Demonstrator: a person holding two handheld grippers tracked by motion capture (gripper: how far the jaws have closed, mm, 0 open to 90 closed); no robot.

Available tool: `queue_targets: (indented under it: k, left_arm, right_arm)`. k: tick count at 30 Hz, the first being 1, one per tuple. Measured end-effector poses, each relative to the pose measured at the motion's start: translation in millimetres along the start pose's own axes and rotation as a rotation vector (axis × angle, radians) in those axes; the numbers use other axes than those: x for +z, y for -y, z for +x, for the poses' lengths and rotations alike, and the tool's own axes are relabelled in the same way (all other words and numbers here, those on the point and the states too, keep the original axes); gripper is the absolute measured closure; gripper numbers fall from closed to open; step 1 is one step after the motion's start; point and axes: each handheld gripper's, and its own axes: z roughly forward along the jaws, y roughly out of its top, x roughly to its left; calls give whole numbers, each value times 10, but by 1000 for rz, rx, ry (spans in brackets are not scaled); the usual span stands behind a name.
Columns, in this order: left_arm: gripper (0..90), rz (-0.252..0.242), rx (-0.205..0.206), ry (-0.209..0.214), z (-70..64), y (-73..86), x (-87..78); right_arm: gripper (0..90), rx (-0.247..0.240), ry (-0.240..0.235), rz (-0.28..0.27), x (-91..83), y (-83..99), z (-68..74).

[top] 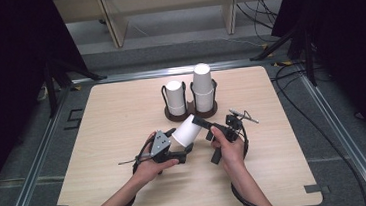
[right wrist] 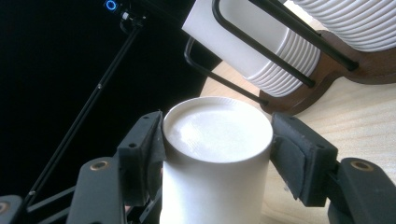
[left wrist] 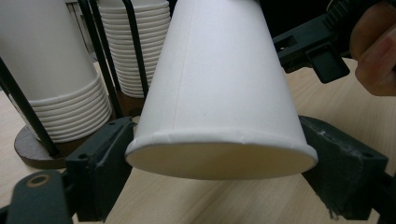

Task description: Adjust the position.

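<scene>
A single white paper cup [top: 186, 130] hangs tilted above the table, its closed base pointing up and to the right. My left gripper [top: 180, 144] is shut on its wide rim; in the left gripper view the rim [left wrist: 219, 144] sits between both pads. My right gripper [top: 197, 122] is shut on the narrow base end, and the right gripper view has the cup's base [right wrist: 217, 130] clamped between its jaws. Behind the cup stand two stacks of upside-down cups, a shorter one [top: 174, 96] and a taller one [top: 202, 86], in a wire holder on a wooden base [top: 192, 115].
The light wooden table [top: 127, 178] ends in a metal frame at the sides. Black stands and cables [top: 289, 81] lie off its right and far edges. The person's hands [top: 230, 151] and forearms come in from the bottom.
</scene>
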Motion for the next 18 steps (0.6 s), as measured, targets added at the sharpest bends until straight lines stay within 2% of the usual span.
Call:
queue_targets:
  k: [1, 2, 4, 5, 8, 9, 12, 13, 14, 15, 16, 17, 18]
  left_arm:
    - [144, 0, 0, 0, 0, 0, 0]
    - [148, 1, 7, -1, 2, -5, -6]
    - [160, -12, 11, -3, 6, -8, -8]
    - [167, 2, 15, -4, 6, -15, -20]
    - [189, 2, 24, -2, 15, -24, -33]
    - [196, -7, 26, 0, 19, -24, -28]
    - [213, 4, 55, 0, 42, -45, -47]
    - [220, 8, 56, 2, 46, -47, -53]
    - [225, 7, 60, 3, 49, -48, -54]
    - [229, 2, 62, 11, 55, -49, -52]
    - [232, 15, 71, 12, 60, -57, -65]
    - [235, 18, 72, 13, 59, -61, -70]
    - [238, 20, 74, 14, 57, -63, -72]
  right_arm:
    - [374, 0, -14, -3, 8, 2, -11]
    - [373, 27, -33, 5, 7, 4, -1]
    - [371, 31, -3, 2, 4, 0, 7]
    - [369, 21, 0, 0, 4, -3, -1]
    - [362, 36, -15, 8, -2, -8, 11]
    - [359, 18, -20, 5, 2, -12, -5]
    - [355, 31, -28, 5, 5, -15, 5]
    - [354, 14, -11, 6, 4, -19, 4]
    - [352, 40, -17, 16, 0, -17, 21]
    - [350, 9, -12, 14, 2, -20, 7]
    - [346, 31, -21, 19, 3, -15, 17]
    - [339, -23, -8, 8, 16, -21, -21]
    - [336, 85, -11, 41, 1, -11, 57]
